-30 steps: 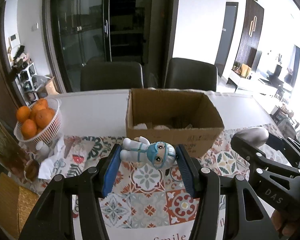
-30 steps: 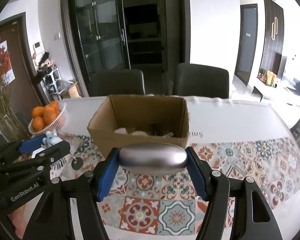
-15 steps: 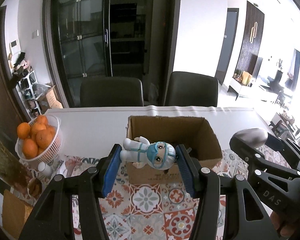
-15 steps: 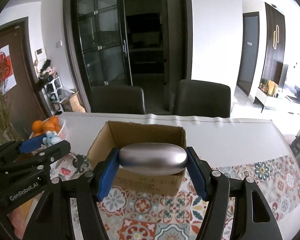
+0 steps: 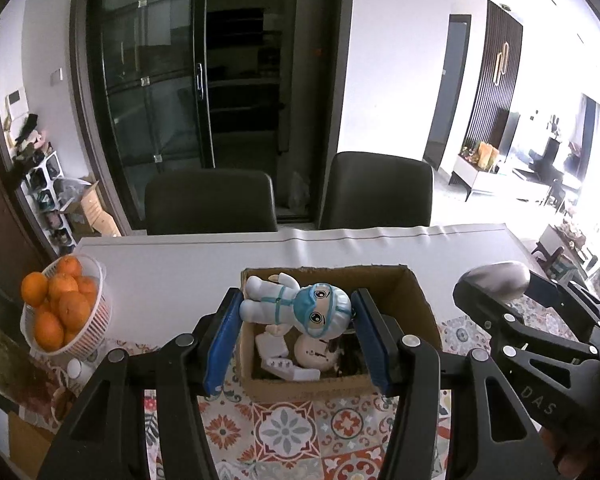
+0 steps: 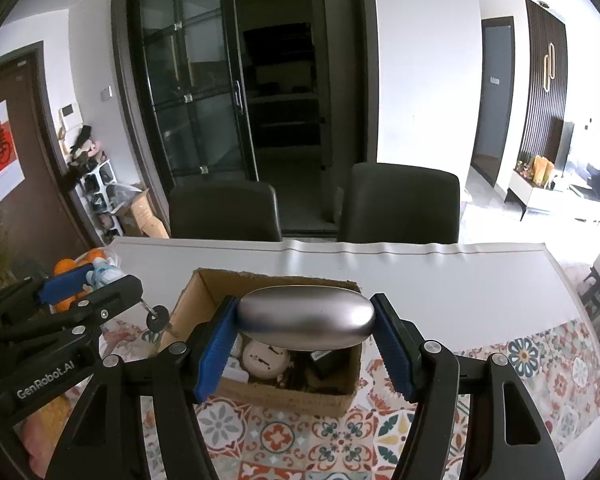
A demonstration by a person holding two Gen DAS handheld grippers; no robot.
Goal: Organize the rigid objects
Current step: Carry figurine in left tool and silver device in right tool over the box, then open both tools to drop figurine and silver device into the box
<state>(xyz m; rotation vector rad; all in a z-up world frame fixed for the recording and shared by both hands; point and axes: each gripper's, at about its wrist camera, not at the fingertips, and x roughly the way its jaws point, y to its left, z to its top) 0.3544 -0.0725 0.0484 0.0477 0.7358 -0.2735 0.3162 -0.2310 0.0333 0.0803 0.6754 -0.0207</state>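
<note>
The left gripper (image 5: 296, 332) is clamping a small masked figurine (image 5: 296, 306) sideways between its 2 blue pads, above the open cardboard box (image 5: 418, 300) just ahead; the right gripper (image 6: 305, 344) is pinching a silver oval object (image 6: 306, 322) over that box

You've got a white basket (image 5: 85, 340) piled with oranges (image 5: 62, 304) at the table's (image 5: 188, 264) left edge, a colourful patterned runner (image 5: 288, 432) along the near side, two dark chairs (image 5: 210, 202) tucked in behind it, and glass doors (image 5: 156, 80) past those.
</note>
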